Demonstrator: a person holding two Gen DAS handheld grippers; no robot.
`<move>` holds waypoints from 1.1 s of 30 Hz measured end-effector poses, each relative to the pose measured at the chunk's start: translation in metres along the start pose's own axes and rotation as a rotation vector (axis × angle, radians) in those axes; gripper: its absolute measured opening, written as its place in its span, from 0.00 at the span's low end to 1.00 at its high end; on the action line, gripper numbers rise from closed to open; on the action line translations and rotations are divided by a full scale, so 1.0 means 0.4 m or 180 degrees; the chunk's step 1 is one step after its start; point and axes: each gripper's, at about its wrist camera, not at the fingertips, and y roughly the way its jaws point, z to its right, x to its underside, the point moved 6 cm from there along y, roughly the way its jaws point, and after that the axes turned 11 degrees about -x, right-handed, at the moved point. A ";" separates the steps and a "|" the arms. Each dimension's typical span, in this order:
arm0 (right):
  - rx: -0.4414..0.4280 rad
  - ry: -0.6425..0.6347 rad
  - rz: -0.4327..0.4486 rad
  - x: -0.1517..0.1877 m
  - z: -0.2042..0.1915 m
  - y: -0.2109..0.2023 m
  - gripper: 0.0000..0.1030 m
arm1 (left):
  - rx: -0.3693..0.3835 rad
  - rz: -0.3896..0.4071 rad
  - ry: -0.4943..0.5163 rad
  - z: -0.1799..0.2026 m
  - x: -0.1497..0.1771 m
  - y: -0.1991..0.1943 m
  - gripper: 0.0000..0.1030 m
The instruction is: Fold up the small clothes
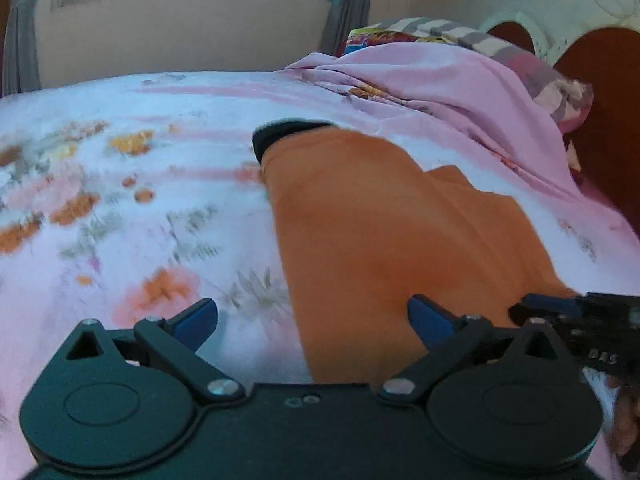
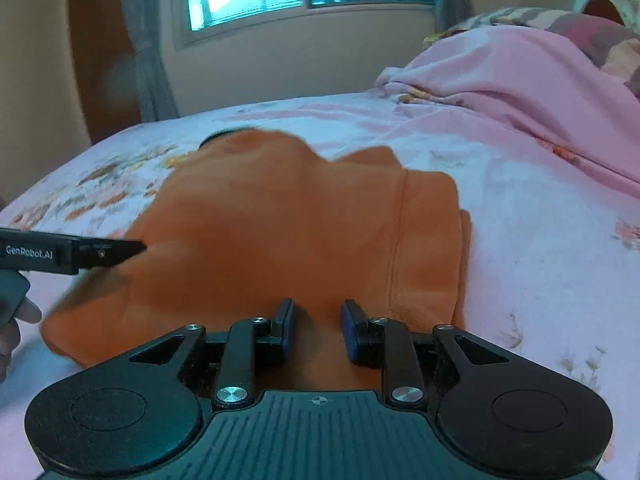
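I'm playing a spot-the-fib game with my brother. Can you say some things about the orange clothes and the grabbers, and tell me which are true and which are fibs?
1. The orange garment lies on a flowery bedsheet. True.
2. The garment has a black collar. True.
3. The left gripper is squeezed shut on the garment. False: its blue fingers stand wide apart, one over the sheet and one over the orange cloth, pinching nothing.
4. The right gripper has its fingers spread as wide as the left one's. False: they sit close together, with a narrow gap and orange cloth showing in it.
5. A pink blanket is bunched up beyond the garment. True.
6. The garment is hanging from the window. False: it rests on the bed.
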 end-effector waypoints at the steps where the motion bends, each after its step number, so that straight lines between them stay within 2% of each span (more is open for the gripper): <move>1: 0.0037 -0.0075 0.0016 -0.011 -0.020 -0.019 0.24 | -0.0049 0.0040 0.0035 0.000 -0.012 -0.032 0.95; 2: 0.0044 -0.0162 0.0073 -0.020 -0.040 -0.046 0.24 | -0.0085 0.0097 0.0081 -0.005 -0.020 -0.069 0.94; 5: -0.0060 -0.0247 0.0300 -0.023 -0.081 -0.135 0.26 | 0.0005 0.0241 0.0094 -0.018 0.004 -0.150 0.94; 6: -0.0085 -0.0215 0.0342 -0.018 -0.086 -0.152 0.30 | 0.0053 0.0221 0.0079 -0.014 0.023 -0.161 0.94; 7: -0.0105 -0.0185 0.0334 -0.008 -0.086 -0.155 0.37 | 0.0113 0.0172 0.0065 -0.011 0.041 -0.156 0.94; 8: -0.0066 -0.0193 0.0240 0.013 -0.081 -0.139 0.39 | 0.0068 0.0053 0.0123 0.000 0.070 -0.134 0.95; 9: 0.0071 -0.0139 -0.0046 0.046 -0.061 -0.096 0.39 | -0.0002 -0.0147 0.0262 0.019 0.108 -0.094 0.96; 10: 0.0072 -0.0055 -0.0216 0.073 -0.037 -0.060 0.39 | 0.0002 -0.0275 0.0372 0.036 0.144 -0.057 0.99; 11: 0.0064 -0.0036 -0.0154 0.077 -0.031 -0.055 0.39 | 0.0007 -0.0272 0.0336 0.043 0.165 -0.045 0.99; 13: 0.0069 -0.0024 -0.0207 0.058 -0.040 -0.061 0.39 | -0.0002 -0.0198 0.0323 0.040 0.149 -0.064 0.98; 15: -0.0018 -0.0031 -0.0142 0.035 -0.045 -0.091 0.39 | 0.0035 -0.0077 0.0227 0.020 0.115 -0.114 0.96; 18: -0.0040 -0.0043 0.0205 -0.004 -0.032 -0.155 0.39 | 0.0010 0.0220 0.0173 -0.012 0.074 -0.161 0.95; 22: 0.0020 -0.0018 0.0529 -0.072 0.002 -0.165 0.39 | 0.0061 0.0268 -0.0217 -0.049 0.010 -0.112 0.95; 24: 0.0095 0.0012 0.0516 -0.113 0.033 -0.131 0.39 | 0.0073 0.0240 -0.0289 -0.054 -0.009 -0.078 0.95; 26: 0.0132 0.0078 0.0527 -0.140 0.077 -0.106 0.39 | 0.0051 0.0196 -0.0217 -0.046 -0.023 -0.041 0.95; 28: 0.0226 0.0118 0.0459 -0.154 0.118 -0.074 0.39 | 0.0017 0.0136 -0.0153 -0.037 -0.018 -0.002 0.97; 30: 0.0292 0.0167 0.0407 -0.158 0.159 -0.047 0.39 | 0.0079 0.0147 -0.0234 -0.044 -0.021 0.022 0.98; 33: 0.0202 0.0567 0.0272 -0.147 0.233 0.003 0.39 | 0.0133 0.0148 -0.0379 -0.061 -0.033 0.041 0.98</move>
